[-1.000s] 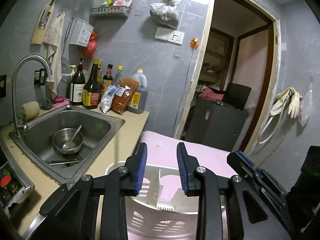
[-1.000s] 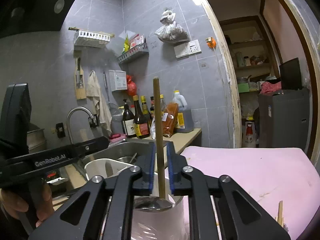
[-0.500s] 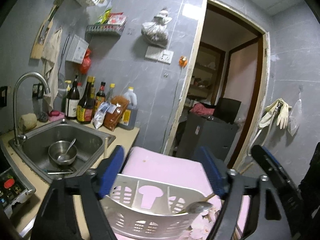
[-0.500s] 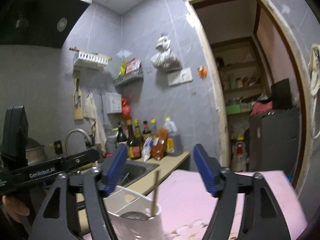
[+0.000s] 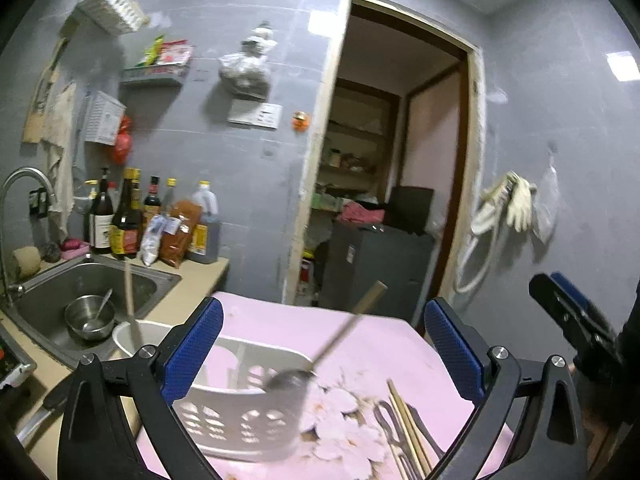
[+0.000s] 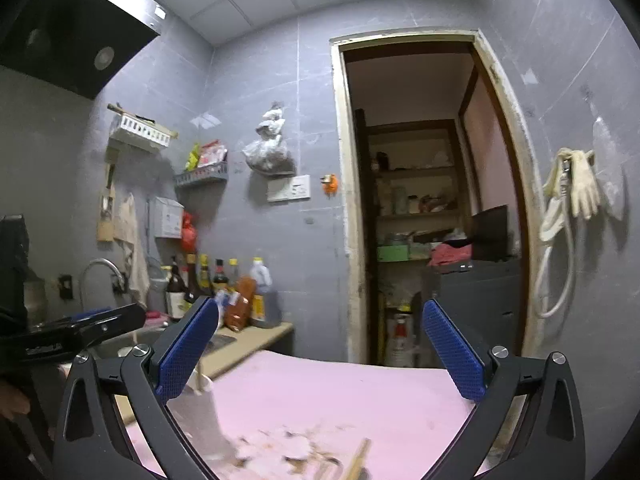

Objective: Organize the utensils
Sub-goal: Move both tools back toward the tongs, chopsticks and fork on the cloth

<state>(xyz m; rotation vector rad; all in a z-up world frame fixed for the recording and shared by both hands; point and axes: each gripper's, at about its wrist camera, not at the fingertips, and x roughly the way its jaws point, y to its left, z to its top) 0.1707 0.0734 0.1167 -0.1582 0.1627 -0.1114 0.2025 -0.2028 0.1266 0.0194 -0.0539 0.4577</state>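
Observation:
My left gripper (image 5: pixel 322 350) is opening wide, with nothing pressed between its blue pads (image 5: pixel 192 348). Beyond it a white slotted utensil basket (image 5: pixel 240 412) stands on the pink tablecloth (image 5: pixel 376 344). A metal ladle (image 5: pixel 288 380) with a wooden handle leans in the basket. A second wooden handle (image 5: pixel 130 300) stands in the round white cup (image 5: pixel 124 332) at the basket's left. Chopsticks and metal utensils (image 5: pixel 404 432) lie loose on the cloth to the right. My right gripper (image 6: pixel 320 354) is opening too, empty, above the cloth, with the blurred white holder (image 6: pixel 200 412) low on its left.
A steel sink (image 5: pixel 48 300) with a bowl (image 5: pixel 90 316) and a faucet (image 5: pixel 24 176) lies to the left. Sauce bottles (image 5: pixel 128 216) line the counter against the wall. A doorway (image 6: pixel 424 200) opens straight ahead, and gloves (image 6: pixel 580 188) hang on the right wall.
Both grippers went from nearly shut to wide open and drew back and upward. The right one let go of the wooden-handled utensil, which now stands in the white cup.

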